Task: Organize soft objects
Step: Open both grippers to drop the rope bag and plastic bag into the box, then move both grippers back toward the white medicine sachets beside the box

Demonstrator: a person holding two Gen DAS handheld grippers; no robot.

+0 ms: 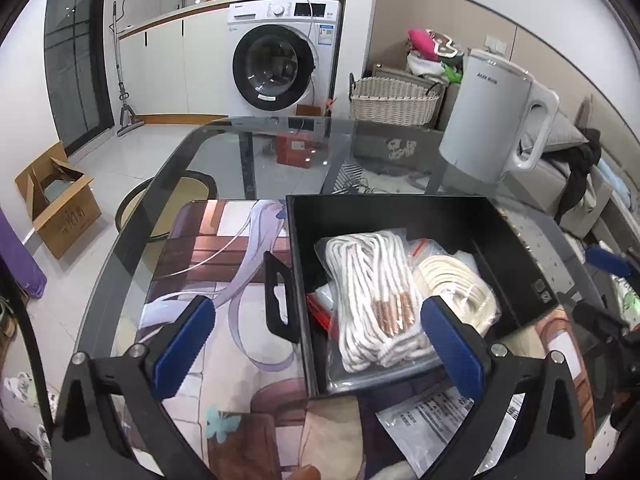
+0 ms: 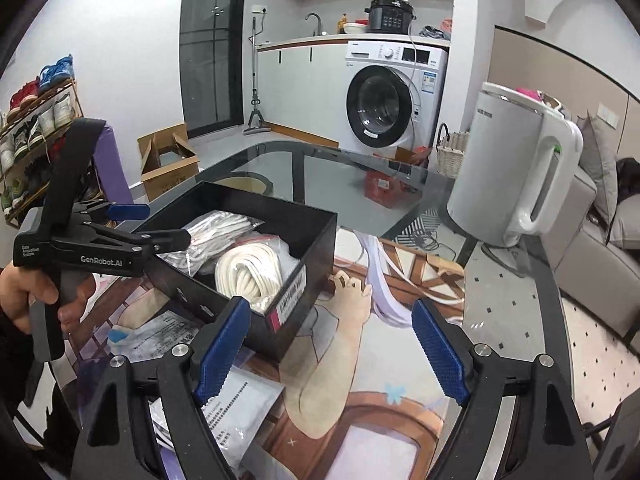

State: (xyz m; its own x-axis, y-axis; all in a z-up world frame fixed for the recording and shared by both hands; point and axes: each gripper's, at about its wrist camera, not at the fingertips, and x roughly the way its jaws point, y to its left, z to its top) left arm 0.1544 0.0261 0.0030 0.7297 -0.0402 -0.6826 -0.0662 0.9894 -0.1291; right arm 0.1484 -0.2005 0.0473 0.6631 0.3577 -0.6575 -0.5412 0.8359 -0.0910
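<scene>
Both empty: left gripper (image 1: 316, 344) spread wide over the black box (image 1: 400, 208), bagged white rope (image 1: 372, 300) and cream cord coil (image 1: 456, 292) just ahead inside. Right gripper (image 2: 332, 344) wide, beside box corner. Probably between placements; next, grasping flat printed pouch (image 2: 236, 412) beneath left pad.

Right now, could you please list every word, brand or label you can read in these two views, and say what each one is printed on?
"GenRobot.AI": side of the left gripper.
"Data Acquisition System": small print on that gripper's rear block.
"ALEX", then blurred letters: white kettle.
Barcode sticker on the black box: digits too small.
Printed packets by the box: text too small.
Washing machine badge and stickers: blurred.
Cardboard box print: unreadable.
</scene>
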